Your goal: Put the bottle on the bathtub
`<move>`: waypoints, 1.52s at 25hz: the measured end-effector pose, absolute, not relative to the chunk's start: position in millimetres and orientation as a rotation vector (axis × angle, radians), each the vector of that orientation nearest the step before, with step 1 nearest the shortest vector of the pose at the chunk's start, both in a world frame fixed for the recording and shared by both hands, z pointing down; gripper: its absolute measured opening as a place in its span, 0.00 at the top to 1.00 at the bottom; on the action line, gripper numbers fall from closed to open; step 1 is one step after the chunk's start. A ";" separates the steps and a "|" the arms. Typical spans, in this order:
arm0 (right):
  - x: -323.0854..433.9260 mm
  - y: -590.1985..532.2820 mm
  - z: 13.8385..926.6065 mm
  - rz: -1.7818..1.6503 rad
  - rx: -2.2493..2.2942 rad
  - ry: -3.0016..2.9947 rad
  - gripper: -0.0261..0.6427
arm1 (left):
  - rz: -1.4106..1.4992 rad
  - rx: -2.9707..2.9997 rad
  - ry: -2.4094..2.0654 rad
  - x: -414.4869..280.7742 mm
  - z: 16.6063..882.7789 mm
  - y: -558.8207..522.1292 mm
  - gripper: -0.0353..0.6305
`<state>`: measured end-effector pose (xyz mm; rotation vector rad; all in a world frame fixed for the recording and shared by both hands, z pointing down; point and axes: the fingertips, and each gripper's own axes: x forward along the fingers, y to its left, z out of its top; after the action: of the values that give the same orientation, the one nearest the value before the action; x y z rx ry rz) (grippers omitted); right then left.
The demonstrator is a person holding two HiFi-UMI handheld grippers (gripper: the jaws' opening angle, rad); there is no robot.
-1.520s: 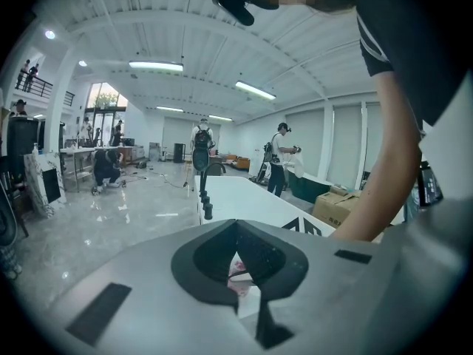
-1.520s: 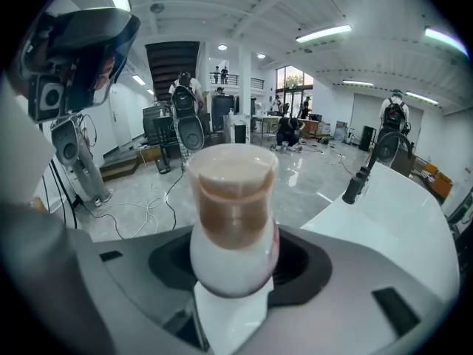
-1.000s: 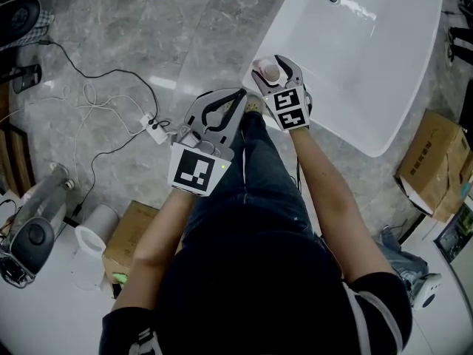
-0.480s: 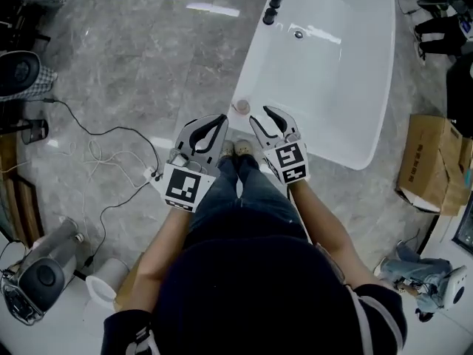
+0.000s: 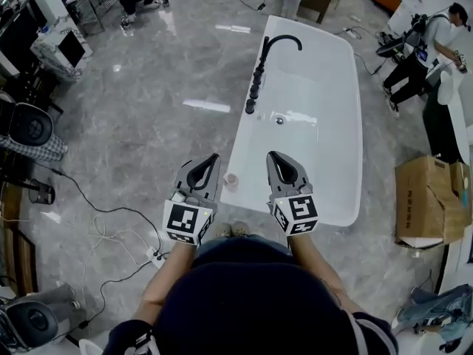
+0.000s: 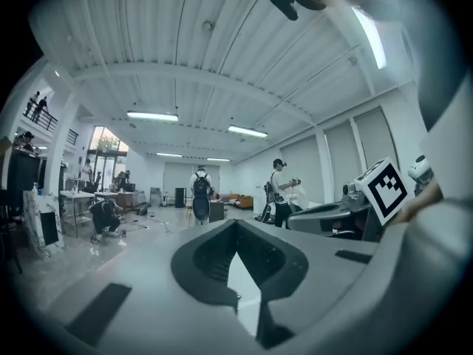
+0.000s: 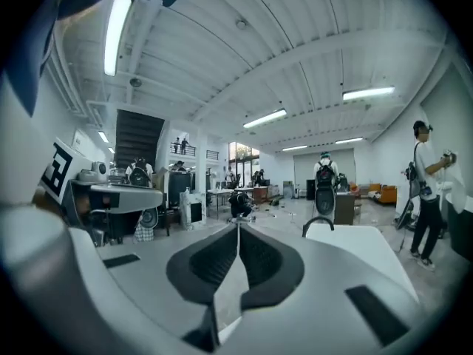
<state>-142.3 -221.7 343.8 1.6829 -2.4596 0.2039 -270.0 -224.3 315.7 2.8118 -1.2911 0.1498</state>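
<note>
A small pinkish bottle point(image 5: 231, 179) stands on the near left rim of the white bathtub point(image 5: 325, 217). Both grippers hover level, well above the tub. My left gripper point(image 5: 215, 156) is shut and empty, just left of the bottle in the head view; its tips point(image 6: 236, 222) meet in its own view. My right gripper point(image 5: 271, 154) hangs over the tub's near end. Its jaws have just been closing and now meet with nothing between them point(image 7: 237, 224). The tub point(image 7: 355, 246) shows ahead of it.
A black faucet point(image 5: 277, 43) arches over the tub's far left rim. A cardboard box point(image 5: 429, 202) sits on the floor to the right, cables point(image 5: 111, 220) to the left. People point(image 5: 429, 35) stand at the far right.
The right gripper let go of the bottle, which now stands on the tub rim, then closed its jaws. Both grippers rose away from the tub and point level.
</note>
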 end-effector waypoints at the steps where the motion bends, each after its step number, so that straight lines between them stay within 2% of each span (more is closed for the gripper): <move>1: -139.2 -223.7 328.3 0.163 1.704 -2.463 0.91 | 0.139 2.820 -1.315 -269.3 304.7 -226.0 0.91; 9: -141.4 -236.7 210.8 -0.174 1.800 -2.526 0.91 | 0.004 2.887 -1.536 -279.2 206.8 -237.4 0.91; 16: -134.7 -229.8 163.6 -0.313 1.834 -2.538 0.91 | -0.034 2.897 -1.643 -267.2 167.0 -230.7 0.91; 38: -127.3 -215.1 170.0 -0.255 1.784 -2.582 0.91 | 0.026 2.849 -1.645 -255.1 177.4 -215.1 0.91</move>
<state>-127.3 -215.1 170.0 1.7835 -2.5817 -0.2547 -255.1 -215.1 177.4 2.8489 -1.6446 0.0262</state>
